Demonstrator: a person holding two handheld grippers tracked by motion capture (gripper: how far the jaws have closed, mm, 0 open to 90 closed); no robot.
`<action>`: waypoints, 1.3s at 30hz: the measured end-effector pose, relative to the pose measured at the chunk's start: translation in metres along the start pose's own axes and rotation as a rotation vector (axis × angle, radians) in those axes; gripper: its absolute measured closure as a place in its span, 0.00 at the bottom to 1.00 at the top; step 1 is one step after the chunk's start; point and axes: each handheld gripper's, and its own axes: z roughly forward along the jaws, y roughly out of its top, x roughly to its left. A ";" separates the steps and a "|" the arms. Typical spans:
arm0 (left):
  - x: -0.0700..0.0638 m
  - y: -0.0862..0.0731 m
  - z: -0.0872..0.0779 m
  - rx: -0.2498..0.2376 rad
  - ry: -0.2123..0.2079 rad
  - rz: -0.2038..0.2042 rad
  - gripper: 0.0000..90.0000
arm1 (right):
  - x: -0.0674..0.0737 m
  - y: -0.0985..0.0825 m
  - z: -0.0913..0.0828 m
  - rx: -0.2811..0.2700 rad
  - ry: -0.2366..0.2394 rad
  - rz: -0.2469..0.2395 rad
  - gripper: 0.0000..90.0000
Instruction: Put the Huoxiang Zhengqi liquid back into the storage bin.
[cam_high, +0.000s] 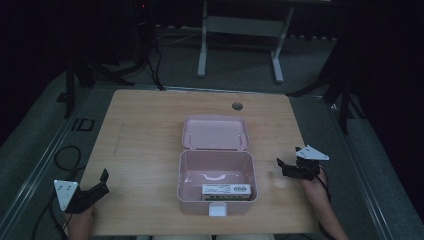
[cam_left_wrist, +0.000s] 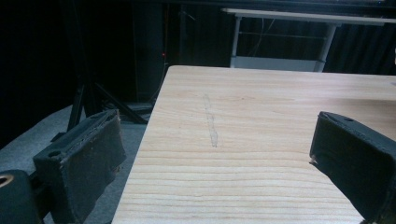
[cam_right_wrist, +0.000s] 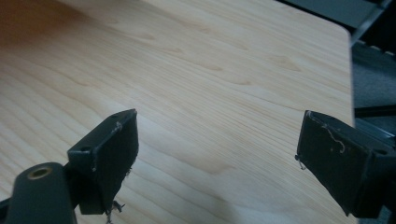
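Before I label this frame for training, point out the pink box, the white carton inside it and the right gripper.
pink box (cam_high: 186, 172): high view, on its left wall.
white carton (cam_high: 226, 190): high view, middle of its printed top face.
right gripper (cam_high: 281, 167): high view, midway between its open fingertips.

The print on the white label of the small carton (cam_high: 226, 190) inside the pink box (cam_high: 218, 165) is too small to read in the high view, and the box's front wall hides the carton's lower part. The near edge of the counter (cam_high: 145, 145) is cut off by the bottom of the high view, as are both forearms of the person. In the left gripper view the left hand-held gripper (cam_left_wrist: 219, 154) has both jaws cropped by the bottom edge. In the right gripper view the right hand-held gripper (cam_right_wrist: 217, 154) is cropped likewise, and the far corner of the counter is blurred.
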 end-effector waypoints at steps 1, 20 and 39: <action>0.000 0.000 0.000 0.000 0.000 0.000 0.03 | -0.002 -0.002 -0.001 -0.003 0.005 0.012 0.14; 0.000 0.000 0.000 0.001 0.002 -0.002 0.03 | -0.026 -0.028 -0.018 -0.118 0.072 0.284 0.14; 0.001 0.000 0.000 0.000 0.002 -0.010 0.03 | -0.043 -0.043 -0.022 -0.159 0.083 0.461 0.15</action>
